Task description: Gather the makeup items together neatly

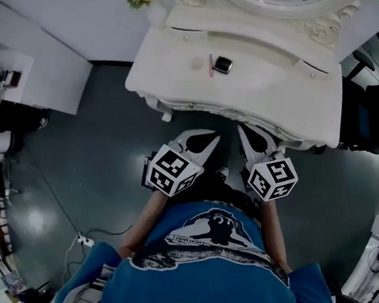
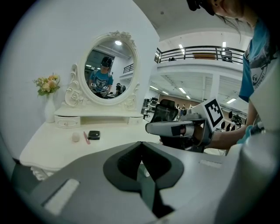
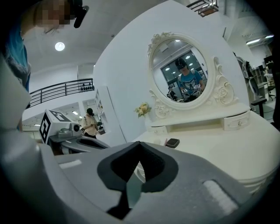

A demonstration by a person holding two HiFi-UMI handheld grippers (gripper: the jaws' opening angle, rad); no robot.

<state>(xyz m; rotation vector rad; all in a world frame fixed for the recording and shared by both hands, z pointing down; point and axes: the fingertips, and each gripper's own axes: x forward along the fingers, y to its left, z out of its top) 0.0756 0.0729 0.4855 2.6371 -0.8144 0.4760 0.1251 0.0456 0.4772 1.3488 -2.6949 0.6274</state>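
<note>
Three makeup items lie on the white dressing table (image 1: pixel 282 76): a pale round puff (image 1: pixel 197 63), a pink stick (image 1: pixel 211 65) and a black compact (image 1: pixel 223 65). In the left gripper view they lie close together: the puff (image 2: pixel 76 137), the stick (image 2: pixel 86 137) and the compact (image 2: pixel 93 134). The right gripper view shows the compact (image 3: pixel 173 142). My left gripper (image 1: pixel 210 139) and right gripper (image 1: pixel 243 130) hang side by side in front of the table's near edge, short of the items. Both are shut with nothing between the jaws, in the left gripper view (image 2: pixel 141 146) and the right gripper view (image 3: pixel 139 146).
An oval mirror (image 2: pixel 108 72) rises at the table's back, with a flower vase (image 2: pixel 49 107) at its left and small drawers (image 2: pixel 66 122) below. A black office chair (image 1: pixel 370 117) stands right of the table. A cable and power strip (image 1: pixel 84 240) lie on the dark floor.
</note>
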